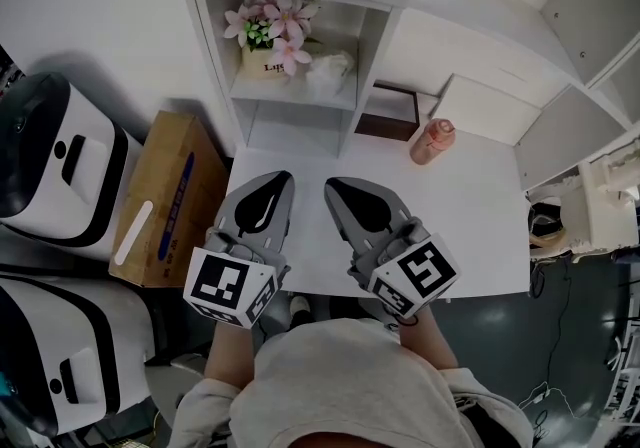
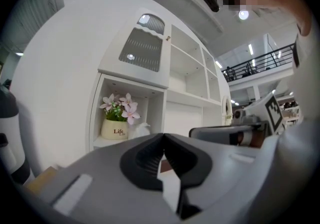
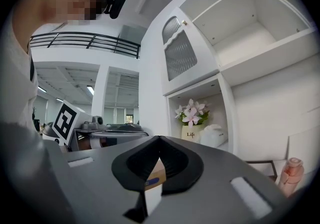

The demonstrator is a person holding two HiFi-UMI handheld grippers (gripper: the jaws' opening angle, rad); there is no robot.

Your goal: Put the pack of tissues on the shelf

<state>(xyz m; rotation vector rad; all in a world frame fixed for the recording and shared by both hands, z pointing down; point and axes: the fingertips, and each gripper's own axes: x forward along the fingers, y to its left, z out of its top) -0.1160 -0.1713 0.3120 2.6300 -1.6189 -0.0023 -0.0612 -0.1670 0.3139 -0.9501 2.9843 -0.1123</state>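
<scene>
The tissues [image 1: 330, 71] lie on the shelf [image 1: 285, 94] beside the flower pot [image 1: 266, 60], well apart from the tongs. Both the left tongs [image 1: 283, 178] and the right tongs [image 1: 333, 186] are clenched and empty, over the bench [image 1: 480, 226] near its front edge.

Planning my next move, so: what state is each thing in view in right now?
Left gripper: jaws shut, empty.
Right gripper: jaws shut, empty.
White soft pack of tissues: lying on white shelf, beside cream pot of pink flowers.
Pink plastic bottle: upright on white table.
White grille cabinet door: closed.
</scene>
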